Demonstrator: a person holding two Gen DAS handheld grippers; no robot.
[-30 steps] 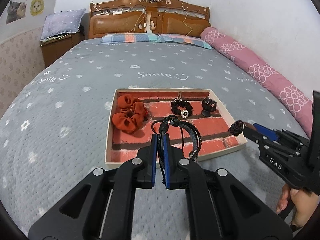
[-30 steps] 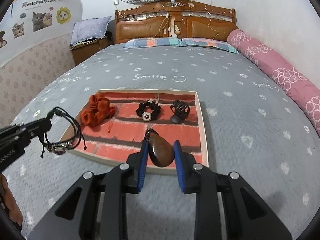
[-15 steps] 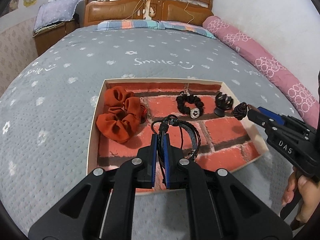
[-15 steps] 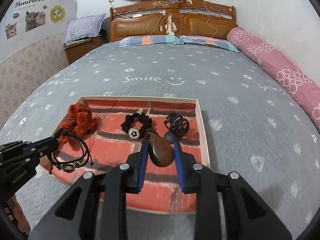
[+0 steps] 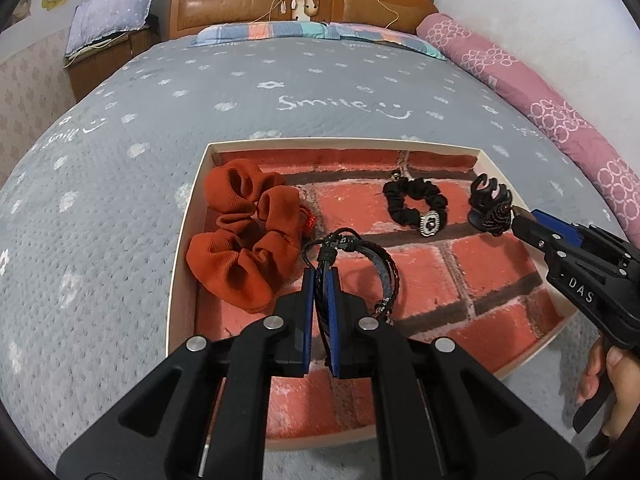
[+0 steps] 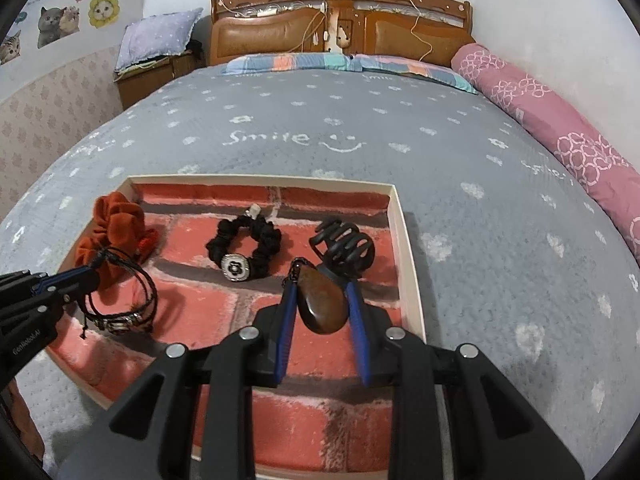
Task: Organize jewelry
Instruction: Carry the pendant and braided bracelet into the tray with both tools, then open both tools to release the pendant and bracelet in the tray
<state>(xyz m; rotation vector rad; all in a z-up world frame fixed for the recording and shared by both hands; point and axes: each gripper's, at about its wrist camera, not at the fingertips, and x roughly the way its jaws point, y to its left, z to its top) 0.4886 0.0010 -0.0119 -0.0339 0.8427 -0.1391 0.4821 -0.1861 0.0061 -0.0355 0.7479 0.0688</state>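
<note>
Grippers moved over tray (image 5: 188,216) | bracelet (image 5: 360,264) pinched by left gripper (image 5: 320,284) | brown pendant (image 6: 324,300) held by right gripper (image 6: 320,296) | both now above brick floor | drop likely next

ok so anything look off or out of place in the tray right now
Nothing stands out. The orange scrunchie, black scrunchie and claw clip lie tidily in the tray; the bracelet and brown pendant are simply held above it.

Tray (image 6: 410,280) near edge behind right gripper (image 6: 322,304)
</note>
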